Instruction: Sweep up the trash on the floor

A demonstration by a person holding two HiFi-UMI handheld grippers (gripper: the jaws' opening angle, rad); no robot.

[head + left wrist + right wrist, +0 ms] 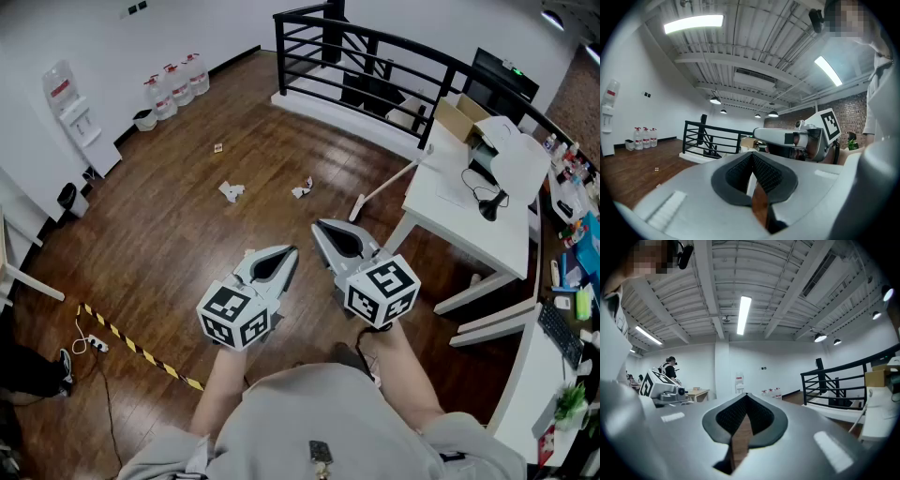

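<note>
Broom (386,187) leans on desk (469,220), handle slanting up-right. Scraps (232,191) lie on the floor (169,244) beyond left gripper (291,251) and right gripper (318,226), both closed, empty.

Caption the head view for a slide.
Left gripper and right gripper, both shut and empty, above a wood floor; paper scraps ahead, long-handled tool by the table.

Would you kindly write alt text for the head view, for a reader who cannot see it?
A person holds two shut, empty grippers, the left gripper and right gripper, side by side over a dark wooden floor. Beyond them lie two crumpled paper scraps and a smaller bit. A long white handle leans by a white table at right.
</note>
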